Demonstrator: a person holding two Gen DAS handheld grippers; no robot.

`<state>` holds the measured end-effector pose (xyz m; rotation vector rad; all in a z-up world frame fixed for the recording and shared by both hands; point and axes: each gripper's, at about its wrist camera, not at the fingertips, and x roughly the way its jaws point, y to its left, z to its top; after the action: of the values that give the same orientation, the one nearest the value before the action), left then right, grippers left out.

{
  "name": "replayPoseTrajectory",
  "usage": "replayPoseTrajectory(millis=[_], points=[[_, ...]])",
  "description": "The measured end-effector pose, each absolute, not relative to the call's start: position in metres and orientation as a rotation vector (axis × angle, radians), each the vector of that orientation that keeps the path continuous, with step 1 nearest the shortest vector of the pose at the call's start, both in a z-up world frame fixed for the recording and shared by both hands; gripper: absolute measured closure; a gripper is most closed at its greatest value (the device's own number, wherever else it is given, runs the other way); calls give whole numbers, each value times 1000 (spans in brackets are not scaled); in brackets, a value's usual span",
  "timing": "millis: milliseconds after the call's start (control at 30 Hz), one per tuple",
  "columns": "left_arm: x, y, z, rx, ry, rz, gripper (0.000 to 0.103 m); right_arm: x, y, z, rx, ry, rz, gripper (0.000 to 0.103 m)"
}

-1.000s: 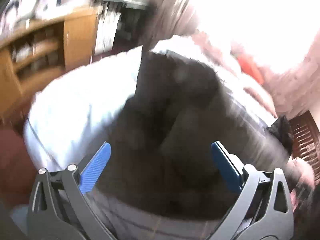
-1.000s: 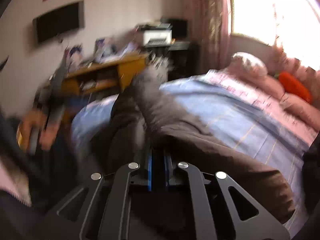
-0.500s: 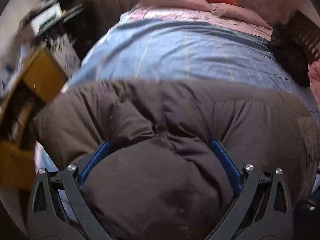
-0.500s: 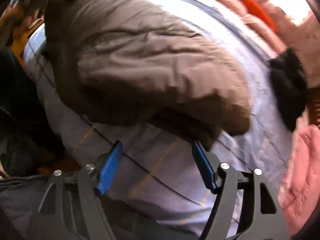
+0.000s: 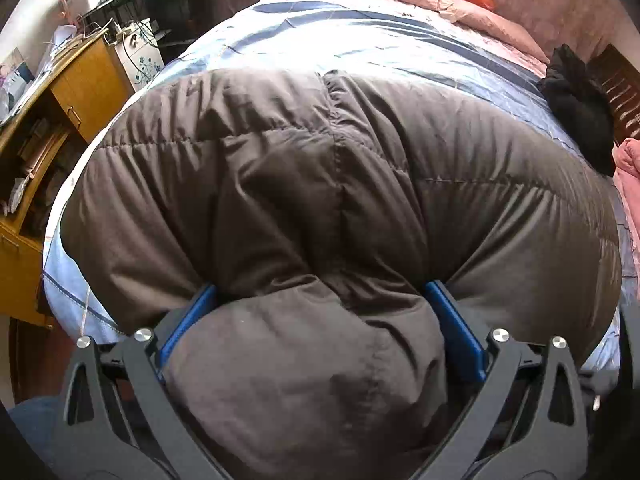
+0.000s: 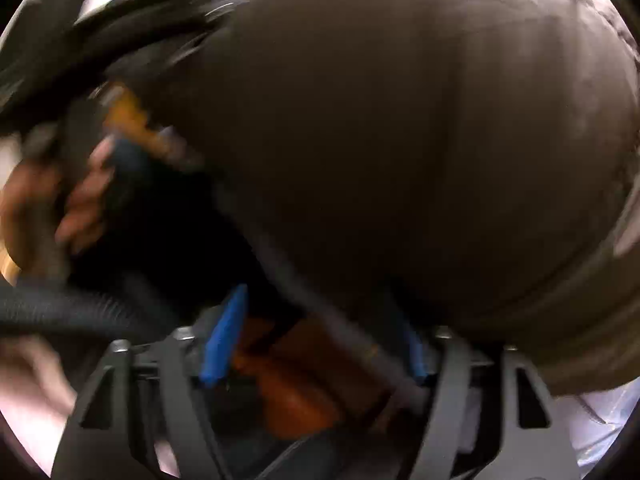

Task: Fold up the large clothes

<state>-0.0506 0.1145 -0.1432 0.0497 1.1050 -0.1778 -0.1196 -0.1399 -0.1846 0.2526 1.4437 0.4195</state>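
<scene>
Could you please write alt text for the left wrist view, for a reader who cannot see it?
A puffy brown quilted jacket lies across a bed with a light blue bedspread, a thick fold of it bulging between the blue pads of the left hand-held gripper. A black garment lies at the bed's right edge, pink bedding at the far end, and a wooden shelf unit on the left.

No text, label, brand, number or sign can be read in either view. A blue flower pattern is printed on the white cabinet [image 5: 138, 58] beside the wooden desk [image 5: 48, 120], but no lettering is shown there. The right wrist view is too blurred for any marking to be made out.
</scene>
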Motion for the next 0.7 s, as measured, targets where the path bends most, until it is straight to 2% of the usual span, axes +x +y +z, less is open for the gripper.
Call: replayPoseTrajectory(millis=[33, 100, 367, 500, 567, 633, 667, 700], points=[[-50, 112, -143, 55, 1096, -173, 2, -105, -152, -188, 304, 1429, 365, 77], [-46, 107, -144, 53, 1090, -177, 2, -84, -159, -189, 291, 1381, 302, 82], [12, 88, -145, 5, 1021, -108, 2, -10, -140, -177, 47, 1023, 52, 81], [25, 89, -158, -44, 1067, -116, 2, -6, -137, -184, 24, 1027, 62, 80], [20, 94, -165, -68, 1102, -132, 2, -15, -146, -177, 64, 1128, 116, 77], [11, 100, -171, -84, 1119, -148, 2, -32, -155, -166, 146, 1173, 177, 69], [8, 101, -172, -89, 1119, -151, 2, -41, -164, -156, 192, 1168, 211, 62], [5, 103, -173, -98, 1116, -154, 2, -49, -170, -144, 230, 1142, 223, 49]])
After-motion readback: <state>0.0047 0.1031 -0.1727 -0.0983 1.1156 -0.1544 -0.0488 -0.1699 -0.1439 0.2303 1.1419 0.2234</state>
